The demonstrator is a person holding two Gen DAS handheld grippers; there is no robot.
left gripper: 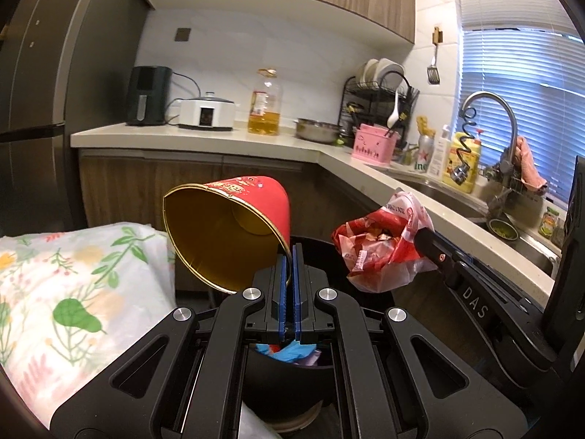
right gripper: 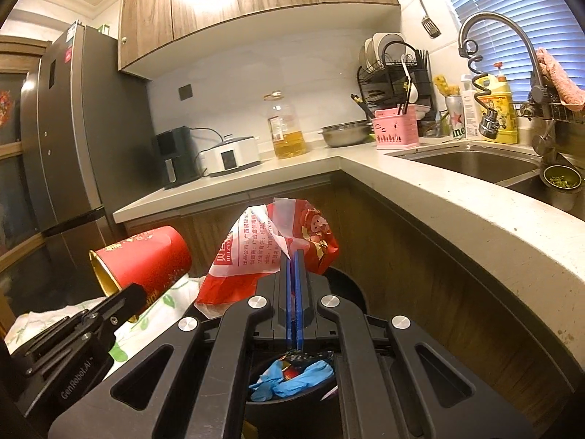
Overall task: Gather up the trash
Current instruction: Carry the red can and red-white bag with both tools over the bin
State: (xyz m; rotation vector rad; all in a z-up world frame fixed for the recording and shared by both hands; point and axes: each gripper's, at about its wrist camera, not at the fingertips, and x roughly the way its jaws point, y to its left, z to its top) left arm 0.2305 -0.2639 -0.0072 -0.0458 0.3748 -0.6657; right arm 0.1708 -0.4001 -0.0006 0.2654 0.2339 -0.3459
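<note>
- Left wrist view: my left claw (left gripper: 291, 256) is clamped tight on the gold rim of the red paper cup (left gripper: 234, 226), blue pads pinching the wall edge. The cup hangs tipped over, its mouth facing back toward me and to my left, and it looks empty inside.
- Straight below and just ahead of this claw sits the black trash bin (left gripper: 321, 362), with blue gloves (left gripper: 289, 351) already lying in it. A floral cloth (left gripper: 73, 292) lies off to my left.
- Over to the right of this claw, my other claw carries the red plastic bag (left gripper: 380, 245) above the far side of the bin.
- Right wrist view: my right claw (right gripper: 294, 256) is closed on a fold of the red plastic bag (right gripper: 270, 245), which bunches up just above and to the left of the tips. The bin's rim (right gripper: 351, 285) curves right ahead and its opening lies beneath me.
- The cup (right gripper: 142, 263) shows well to the left here, pinched by my left claw (right gripper: 128, 300).
- My read: this is the drop step, both pieces held over the bin. Next I would open each claw in turn, after making sure the cup clears the rim; the light bag may cling to the pads.
</note>
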